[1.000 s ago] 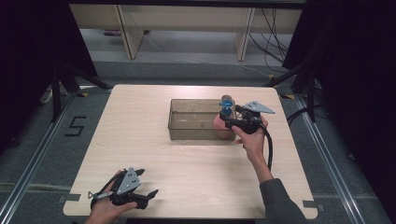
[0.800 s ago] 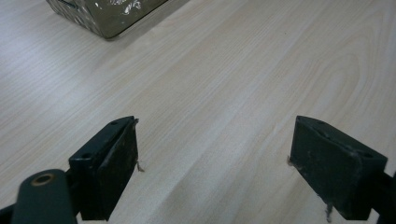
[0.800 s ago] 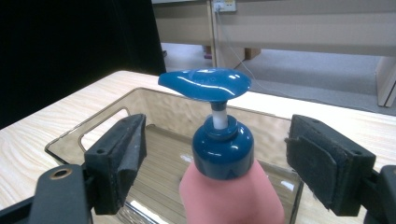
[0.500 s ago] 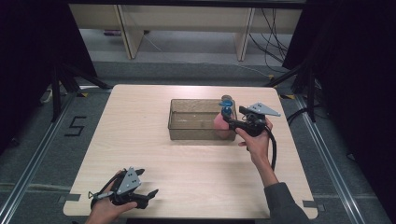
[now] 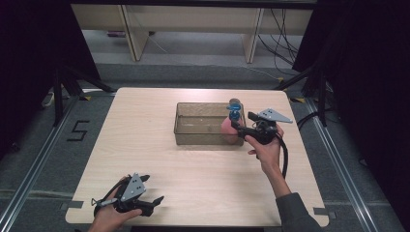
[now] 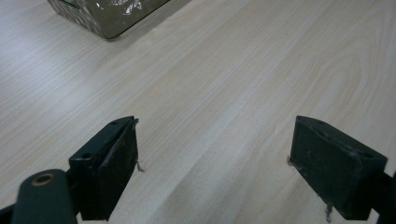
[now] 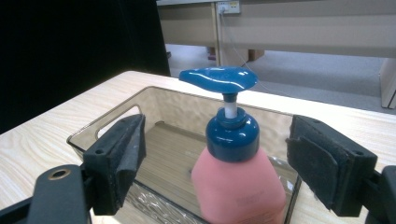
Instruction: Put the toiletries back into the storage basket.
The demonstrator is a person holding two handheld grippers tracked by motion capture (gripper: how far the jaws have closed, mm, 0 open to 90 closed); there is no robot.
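Observation:
A pink pump bottle (image 5: 227,128) with a blue pump head (image 5: 234,113) stands upright at the right end of a clear smoky bin (image 5: 203,104). In the right gripper view the bottle (image 7: 238,186) is inside the bin (image 7: 154,91) near its closest wall. My right gripper (image 5: 241,122) is at that end of the bin, open, with a jaw on each side of the bottle and a gap on both sides. My left gripper (image 5: 152,193) rests open at the table's front left, nothing between its jaws (image 6: 215,154).
The light wooden table (image 5: 145,145) has bare room between the bin and the left gripper. A corner of the bin (image 6: 107,18) shows far off in the left gripper view. Shelving legs and cables stand on the floor behind the table.
My right gripper has drawn back slightly to the right from the bottle. The bottle, the bin and the left gripper have stayed in place.

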